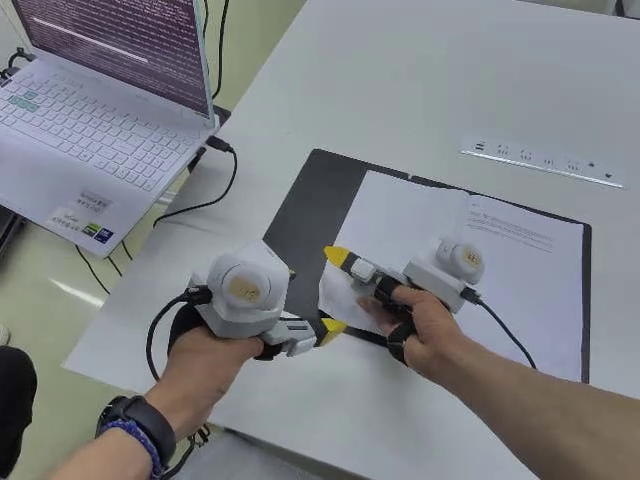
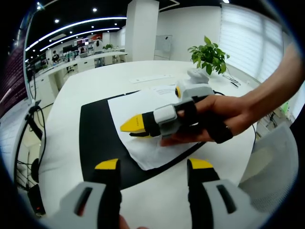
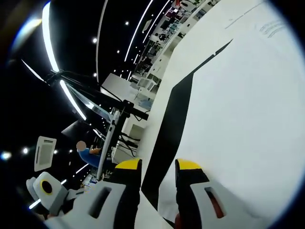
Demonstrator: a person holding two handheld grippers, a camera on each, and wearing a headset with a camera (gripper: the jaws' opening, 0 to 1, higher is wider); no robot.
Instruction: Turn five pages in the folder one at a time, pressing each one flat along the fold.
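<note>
A black folder [image 1: 300, 215] [image 2: 93, 138] lies open on the white table. A blank white page [image 1: 400, 215] [image 2: 138, 102] slants over its left half, the near corner slightly raised. A printed page [image 1: 530, 270] lies flat to the right. My right gripper [image 1: 337, 257] [image 2: 128, 128] rests on the blank page and points left, its yellow tips at the page's free edge. In the right gripper view the jaws [image 3: 158, 165] stand narrowly apart, the page [image 3: 238, 119] beside the right jaw and the folder [image 3: 174, 107] visible between them. My left gripper [image 1: 325, 335] [image 2: 153, 164] hovers open near the folder's front edge, holding nothing.
An open laptop [image 1: 100, 100] stands on a lower surface at the left, and its cable [image 1: 215, 190] runs along the table's left edge. A power strip [image 1: 540, 160] is set into the table behind the folder. A potted plant [image 2: 209, 55] stands far off.
</note>
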